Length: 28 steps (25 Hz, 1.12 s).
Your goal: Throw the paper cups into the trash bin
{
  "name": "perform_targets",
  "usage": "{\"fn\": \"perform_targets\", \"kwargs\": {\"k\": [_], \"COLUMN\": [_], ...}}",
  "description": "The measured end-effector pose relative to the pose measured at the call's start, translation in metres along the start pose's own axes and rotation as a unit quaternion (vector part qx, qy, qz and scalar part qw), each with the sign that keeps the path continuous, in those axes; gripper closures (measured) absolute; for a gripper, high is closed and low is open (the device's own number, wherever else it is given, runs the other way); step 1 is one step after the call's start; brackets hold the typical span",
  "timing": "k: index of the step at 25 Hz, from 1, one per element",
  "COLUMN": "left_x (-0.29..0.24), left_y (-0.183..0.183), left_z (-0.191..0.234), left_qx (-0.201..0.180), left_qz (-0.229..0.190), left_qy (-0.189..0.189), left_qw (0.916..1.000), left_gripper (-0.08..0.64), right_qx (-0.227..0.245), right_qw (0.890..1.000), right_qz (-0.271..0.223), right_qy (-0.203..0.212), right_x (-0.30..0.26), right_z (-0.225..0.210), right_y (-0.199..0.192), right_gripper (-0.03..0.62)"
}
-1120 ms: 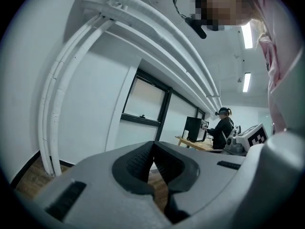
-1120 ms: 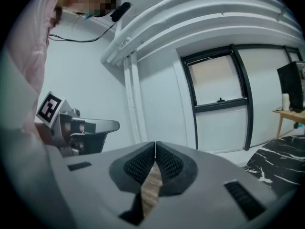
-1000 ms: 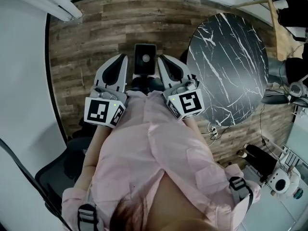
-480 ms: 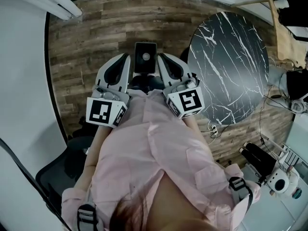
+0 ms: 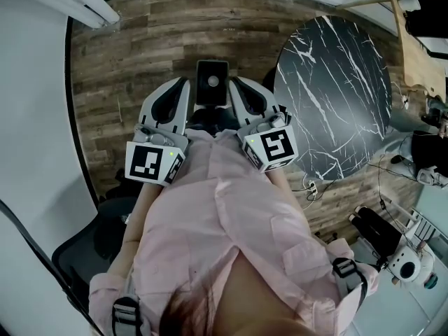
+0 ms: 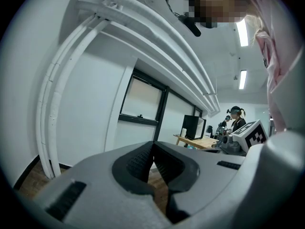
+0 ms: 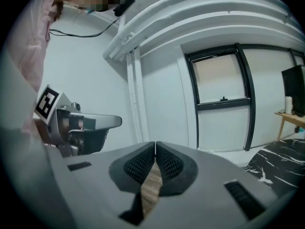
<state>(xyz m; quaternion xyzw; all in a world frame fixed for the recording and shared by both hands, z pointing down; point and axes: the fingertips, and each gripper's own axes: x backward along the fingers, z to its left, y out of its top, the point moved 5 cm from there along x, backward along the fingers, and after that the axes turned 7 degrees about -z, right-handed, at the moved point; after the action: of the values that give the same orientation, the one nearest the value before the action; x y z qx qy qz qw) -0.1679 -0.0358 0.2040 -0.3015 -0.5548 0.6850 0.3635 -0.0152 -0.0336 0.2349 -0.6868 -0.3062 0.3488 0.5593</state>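
Jaws together: left gripper (image 6: 152, 145), right gripper (image 7: 155, 145)

In the head view, the shirt (image 5: 231, 215) hides both hands from me, and the lower left edge cuts off the chair (image 5: 77, 254). In the left gripper view, I cannot identify the items on the far desk (image 6: 202, 141): too small. The right gripper view's edge crops the table (image 7: 279, 166).

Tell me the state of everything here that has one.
Left hand-held gripper: shut, empty.
Right hand-held gripper: shut, empty.
Table: top bare.
Window: looks shut.
Paper cups, bin: not in view.
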Motion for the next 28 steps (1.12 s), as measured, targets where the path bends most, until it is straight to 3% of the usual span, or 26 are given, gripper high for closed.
{"fn": "perform_targets", "kwargs": {"k": [14,24,28], "left_x": [0.008,0.014,0.014], "left_y": [0.000,0.000,-0.001], "left_z": [-0.004,-0.005,-0.009], "left_qx": [0.005,0.009,0.007], "left_qz": [0.000,0.002,0.005], "left_qy": [0.007,0.020,0.021], "left_qw": [1.0000,0.9998,0.9998], "left_gripper": [0.545,0.545,0.545], "right_qx": [0.003,0.070,0.072], "right_qw": [1.000,0.994,0.994], "right_qz": [0.011,0.032,0.033], "right_qy": [0.012,0.077,0.081], "right_x": [0.003,-0.005,-0.002], "right_z": [0.007,0.039,0.040], "right_y": [-0.004,0.000,-0.001], "right_gripper": [0.561,0.561,0.561]}}
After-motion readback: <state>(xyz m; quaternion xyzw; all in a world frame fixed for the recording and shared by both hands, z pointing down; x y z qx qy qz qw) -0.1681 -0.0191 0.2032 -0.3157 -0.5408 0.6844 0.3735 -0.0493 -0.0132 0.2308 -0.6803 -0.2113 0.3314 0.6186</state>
